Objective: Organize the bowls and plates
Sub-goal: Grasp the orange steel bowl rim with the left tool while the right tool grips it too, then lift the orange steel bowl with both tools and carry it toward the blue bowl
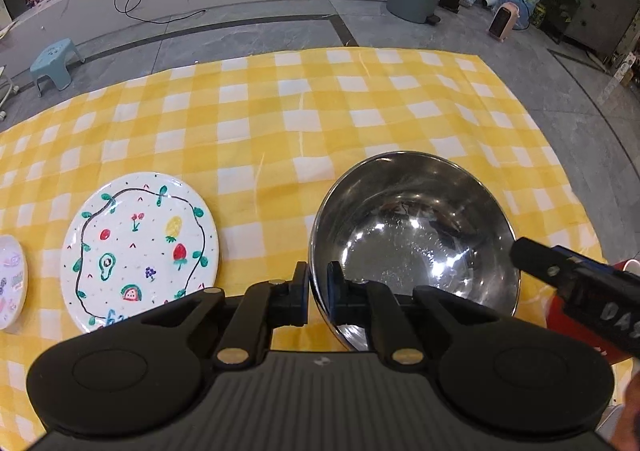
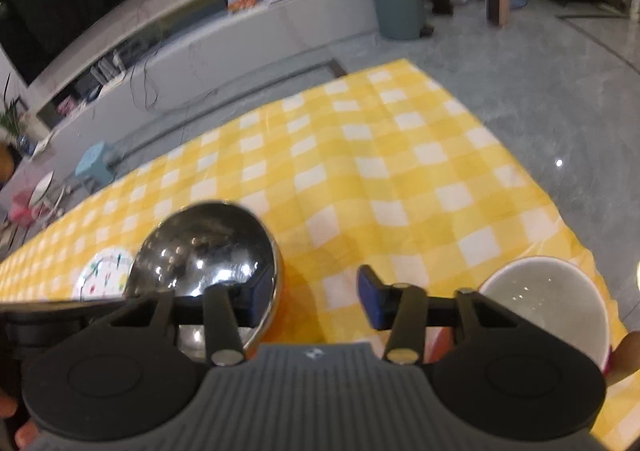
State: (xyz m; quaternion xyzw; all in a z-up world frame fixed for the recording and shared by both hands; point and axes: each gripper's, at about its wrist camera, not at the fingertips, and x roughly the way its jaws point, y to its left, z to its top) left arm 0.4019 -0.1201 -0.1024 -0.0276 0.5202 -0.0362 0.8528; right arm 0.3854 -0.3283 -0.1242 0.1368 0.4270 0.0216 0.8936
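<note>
left gripper (image 1: 318, 293): jaws clamped on the near rim of the steel bowl (image 1: 416, 235), one finger inside. bowl sits on the bench (image 1: 280, 111) (yellow check cloth), right of the painted plate (image 1: 140, 247). right gripper (image 2: 316, 297): jaws partly open, empty, beside the white-lined bowl (image 2: 548, 303).

Left gripper (image 1: 318, 293) clamped on the near-left rim of a steel bowl (image 1: 412, 247) — one finger outside, one inside. The bowl stands on a yellow-checked tablecloth (image 1: 320, 111) toward its near right corner. A painted fruit plate (image 1: 140, 247) lies left of it, apart; the right gripper (image 1: 520, 253) reaches in at the bowl's right rim.
</note>
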